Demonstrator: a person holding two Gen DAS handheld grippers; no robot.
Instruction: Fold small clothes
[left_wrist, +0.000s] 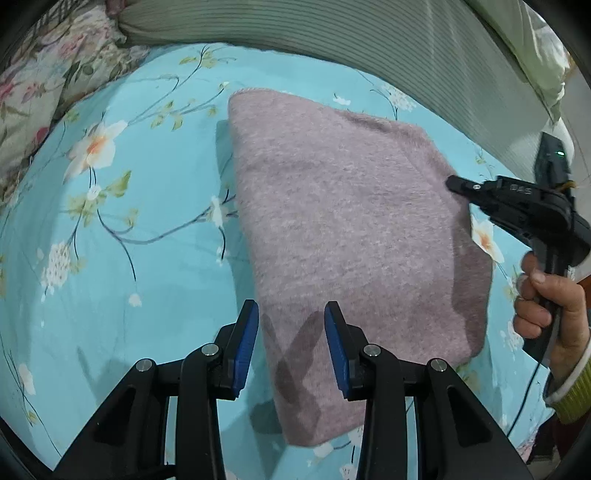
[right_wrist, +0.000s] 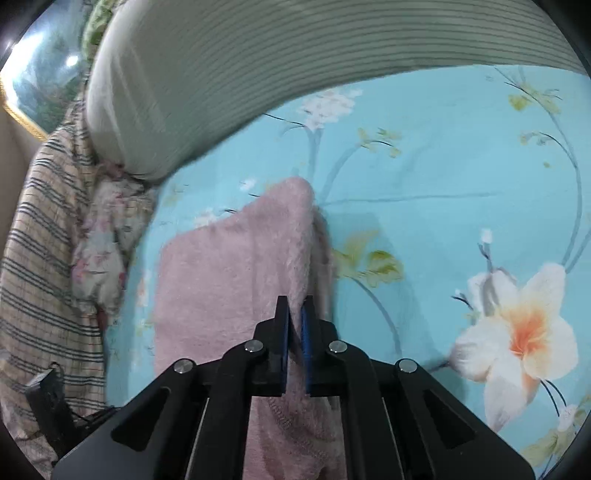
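A: Now, from the left wrist: the fuzzy mauve knitted garment (left_wrist: 347, 236) lies folded on the turquoise floral bedsheet (left_wrist: 147, 221), its long axis running from the near edge towards the ribbed grey-green cushion (left_wrist: 369, 40). The left gripper (left_wrist: 291, 347) hangs above its near end, jaws apart, empty.

B: And the right wrist?

A: The right gripper (right_wrist: 294, 343) is clamped on the garment's right edge, raising a ridge. Risk, I judge: the thin pinch slips from the fluffy knit, or the pull drags the folded layers askew.
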